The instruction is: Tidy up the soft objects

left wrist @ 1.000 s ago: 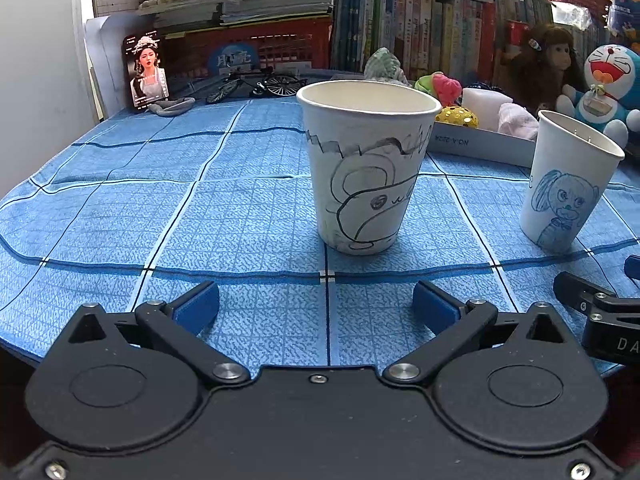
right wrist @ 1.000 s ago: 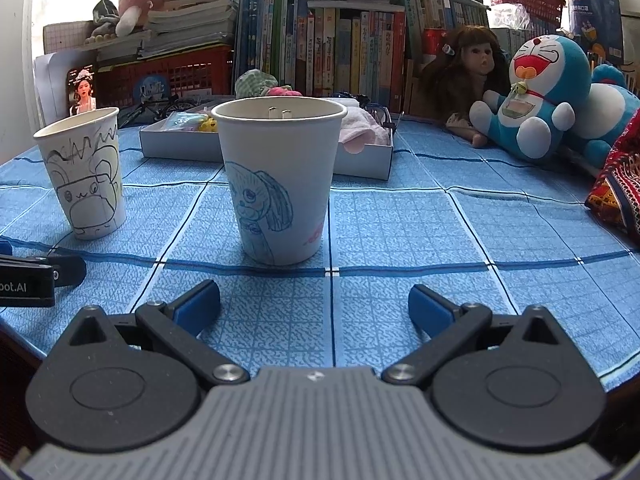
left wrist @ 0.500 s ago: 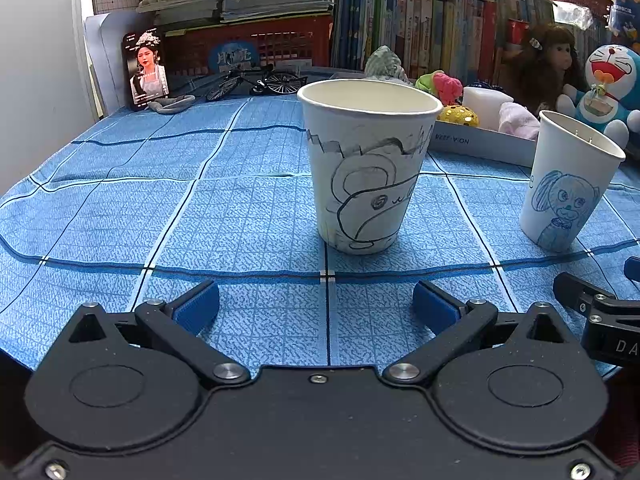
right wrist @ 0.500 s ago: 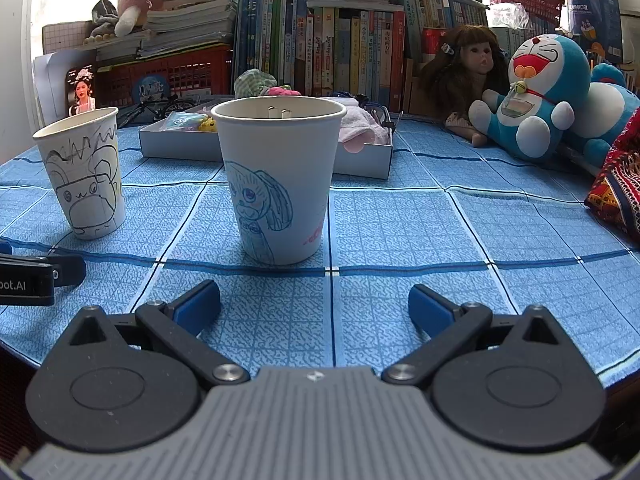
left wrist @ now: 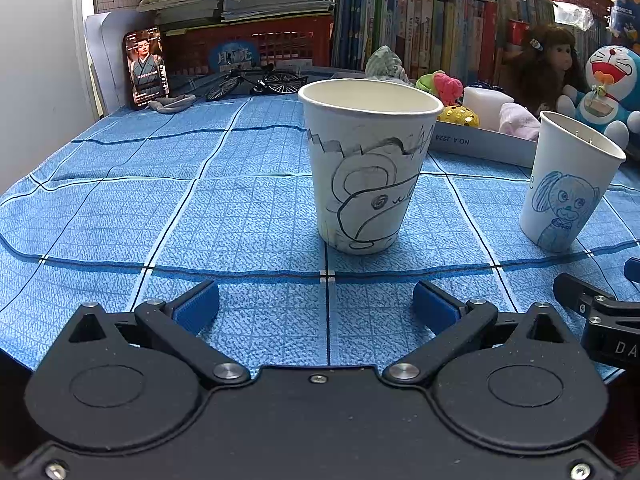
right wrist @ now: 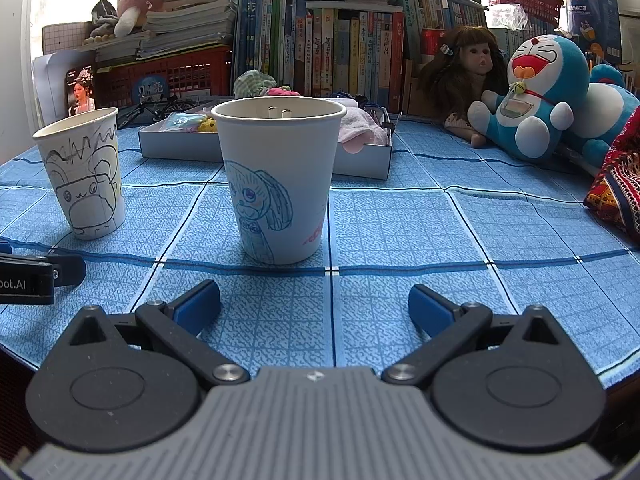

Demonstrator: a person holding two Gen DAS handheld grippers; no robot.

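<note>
- The blue checked tablecloth (left wrist: pixel 120 208) fills the ground under both my grippers.
- A row of upright books (right wrist: pixel 340 52) stands along the far edge at 12 o'clock.
- The blue cat plush (right wrist: pixel 536 96) sits on the cloth at 2 o'clock in my right view, with a long-haired doll (right wrist: pixel 464 80) just beside it.
- A shallow white box (right wrist: pixel 360 160) lies behind the cups at 12 o'clock; the soft things are in it, among them a pink cloth (right wrist: pixel 360 128) and a pink-and-green toy (left wrist: pixel 440 84).
- The paper cup with a grey drawing (left wrist: pixel 368 164) stands upright at 12 o'clock, near my left gripper (left wrist: pixel 316 306), whose blue-padded fingers (left wrist: pixel 198 306) are spread wide, holding nothing.
- The paper cup with a blue dog drawing (right wrist: pixel 280 180) stands upright at 12 o'clock, near my right gripper (right wrist: pixel 314 306), fingers likewise apart and empty.
</note>
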